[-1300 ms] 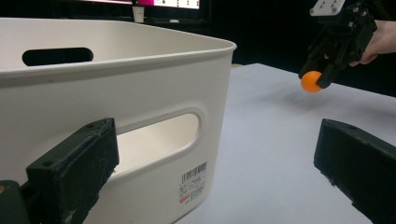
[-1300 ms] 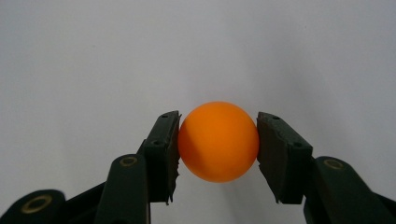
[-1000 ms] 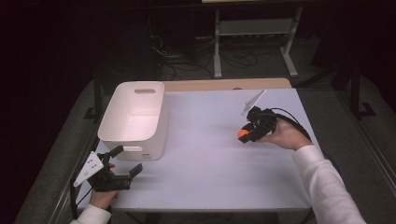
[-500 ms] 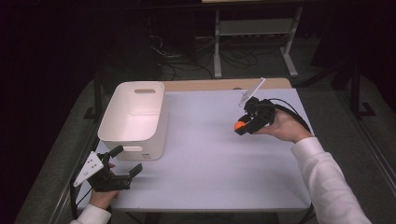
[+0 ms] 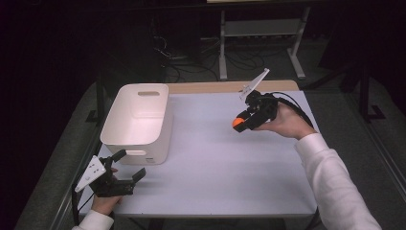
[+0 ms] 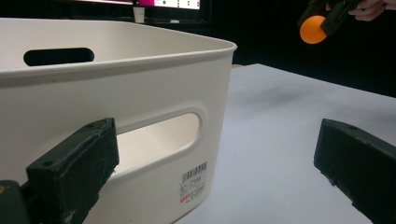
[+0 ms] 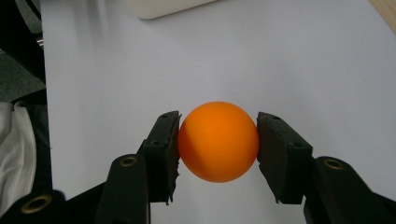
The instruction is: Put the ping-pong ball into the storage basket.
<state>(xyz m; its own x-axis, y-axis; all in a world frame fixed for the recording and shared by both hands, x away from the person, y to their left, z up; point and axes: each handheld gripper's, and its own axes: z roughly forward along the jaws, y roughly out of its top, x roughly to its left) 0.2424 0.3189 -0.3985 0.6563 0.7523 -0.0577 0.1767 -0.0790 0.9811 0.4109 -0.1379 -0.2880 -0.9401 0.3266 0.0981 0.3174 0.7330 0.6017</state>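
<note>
Ball (image 7: 218,141) pickup looks done: the right tongs (image 5: 238,122) are clamped on the orange ball, held above the worktop (image 5: 215,167), well apart from the white bin (image 5: 139,120). What remains, likely, is carrying and dropping it in. Left tongs (image 5: 128,165) rest apart beside the bin.

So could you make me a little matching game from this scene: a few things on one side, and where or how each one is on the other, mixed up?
Things:
1. orange ball
2. white bin
3. left gripper
4. right gripper

States or places:
A. open, low at the near left corner of the table, by the bin's handle slot
B. stands on the left part of the table
C. pinched between two black jaws
D. held up above the table, shut on something round

Pairs: 1-C, 2-B, 3-A, 4-D
</note>
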